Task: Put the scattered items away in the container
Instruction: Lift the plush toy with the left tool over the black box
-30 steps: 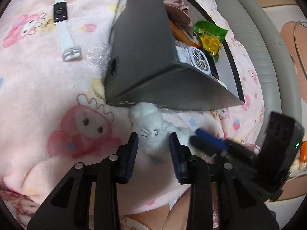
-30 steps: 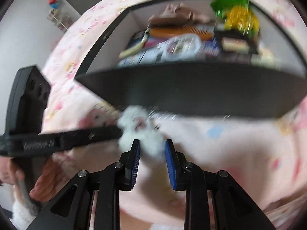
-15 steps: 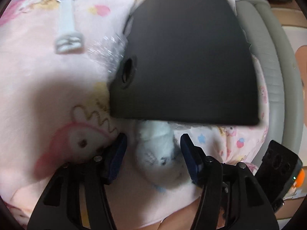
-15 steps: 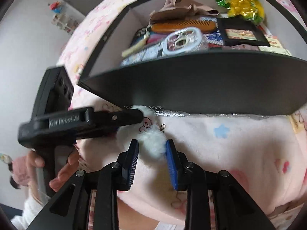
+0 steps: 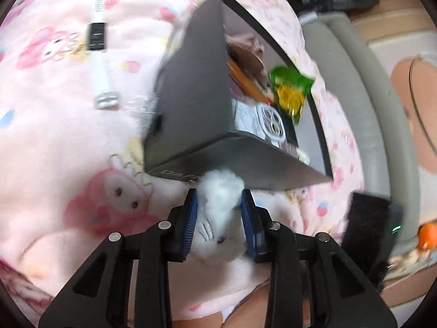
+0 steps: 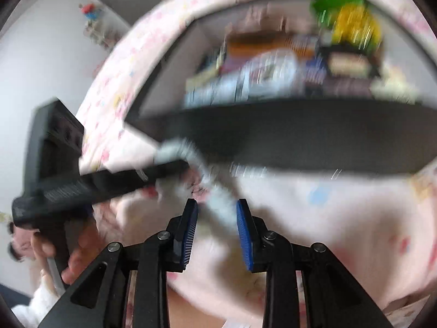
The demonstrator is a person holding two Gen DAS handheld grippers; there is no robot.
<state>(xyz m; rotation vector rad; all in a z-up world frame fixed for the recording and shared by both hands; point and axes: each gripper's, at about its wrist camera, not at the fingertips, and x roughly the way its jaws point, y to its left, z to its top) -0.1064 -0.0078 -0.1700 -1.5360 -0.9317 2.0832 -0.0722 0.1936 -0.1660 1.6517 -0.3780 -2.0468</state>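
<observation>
- Left wrist view: the dark box (image 5: 191, 87) sits on the pink blanket (image 5: 54, 136), already part filled.
- The white plush toy (image 5: 221, 207) lies against its near wall — soft, light, squashy; best pinched across the body.
- Left gripper (image 5: 220, 218) jaws are closing, pads pinching the toy.
- Right gripper (image 6: 217, 229) jaws are opening — blurred fluff lies between them.

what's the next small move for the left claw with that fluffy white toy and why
Probably finish the squeeze, then lift: the left claw is closing around the white plush toy, which lies on the pink blanket against the dark box. The right claw is opening.
</observation>
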